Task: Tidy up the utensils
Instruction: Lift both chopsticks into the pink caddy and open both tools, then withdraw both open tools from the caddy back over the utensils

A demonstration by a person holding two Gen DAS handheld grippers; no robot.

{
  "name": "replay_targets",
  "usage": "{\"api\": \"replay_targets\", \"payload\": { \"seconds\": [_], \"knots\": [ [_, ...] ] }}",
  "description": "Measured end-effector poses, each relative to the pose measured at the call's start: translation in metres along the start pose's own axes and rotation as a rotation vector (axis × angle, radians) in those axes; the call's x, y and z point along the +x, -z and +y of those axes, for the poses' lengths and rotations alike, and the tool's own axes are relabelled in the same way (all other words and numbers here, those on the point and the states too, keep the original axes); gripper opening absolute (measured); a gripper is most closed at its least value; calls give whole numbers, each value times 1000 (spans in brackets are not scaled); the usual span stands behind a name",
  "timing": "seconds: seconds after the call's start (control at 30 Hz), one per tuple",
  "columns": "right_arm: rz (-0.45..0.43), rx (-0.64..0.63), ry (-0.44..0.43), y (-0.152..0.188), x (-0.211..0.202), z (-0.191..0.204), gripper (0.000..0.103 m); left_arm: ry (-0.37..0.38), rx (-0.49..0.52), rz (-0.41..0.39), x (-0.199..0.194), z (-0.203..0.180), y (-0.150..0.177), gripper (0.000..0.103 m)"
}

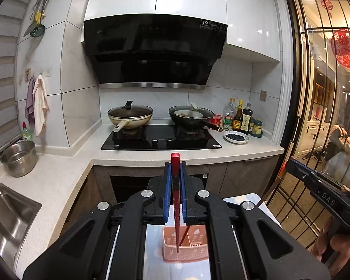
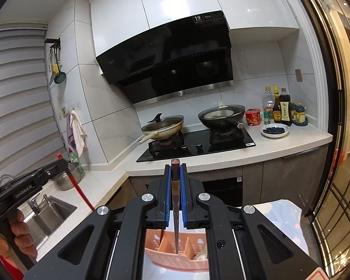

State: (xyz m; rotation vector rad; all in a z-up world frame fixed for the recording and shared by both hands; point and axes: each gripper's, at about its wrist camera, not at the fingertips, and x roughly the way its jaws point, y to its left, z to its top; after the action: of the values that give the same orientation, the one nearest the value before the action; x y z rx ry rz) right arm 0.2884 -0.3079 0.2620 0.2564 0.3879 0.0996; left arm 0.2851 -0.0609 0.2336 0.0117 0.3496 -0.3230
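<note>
Glossy red chopstick [image 1: 175, 186], perforated pink plastic basket [image 1: 186, 248], polished steel sink [image 1: 9, 217], speckled stone counter [image 1: 58, 179]

The basket [image 2: 175, 254] stands low in front, on a cloth-covered surface [image 2: 280, 221], before the tabletop [image 1: 58, 179]. On the tabletop behind it is the stove [image 1: 161, 140], with two pans on it: the lidded pan [image 1: 130, 115] on the left, the open pan [image 1: 191, 115] on the right. Right of the stove are the bottles [image 1: 241, 116], with the plate [image 1: 236, 137] before them. The sink [image 1: 9, 219] is at the left, with the pot [image 1: 19, 157] behind it.
</note>
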Motion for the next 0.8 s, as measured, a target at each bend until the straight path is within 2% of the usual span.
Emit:
{"api": "replay_targets", "payload": {
  "seconds": [0.17, 0.37, 0.6, 0.63, 0.7, 0.73, 0.77, 0.8],
  "knots": [
    [54, 8, -16, 6, 41, 0, 7, -19, 9, 41, 36, 0, 9, 7],
    [168, 19, -18, 41, 83, -6, 7, -23, -19, 129, 73, 14, 35, 7],
    [231, 0, 5, 72, 104, -9, 8, -34, -52, 192, 94, 28, 61, 7],
    [223, -4, 15, 74, 103, -9, 11, -40, -58, 200, 95, 29, 63, 8],
    [205, -9, 40, 79, 98, -11, 32, -49, -76, 200, 93, 32, 68, 11],
    [191, -6, 44, 80, 95, -11, 49, -59, -82, 204, 93, 33, 69, 17],
    [176, -1, 49, 80, 91, -12, 55, -69, -92, 206, 92, 36, 71, 33],
    [167, 1, 53, 81, 87, -13, 55, -76, -98, 201, 91, 37, 72, 45]
  ]
}}
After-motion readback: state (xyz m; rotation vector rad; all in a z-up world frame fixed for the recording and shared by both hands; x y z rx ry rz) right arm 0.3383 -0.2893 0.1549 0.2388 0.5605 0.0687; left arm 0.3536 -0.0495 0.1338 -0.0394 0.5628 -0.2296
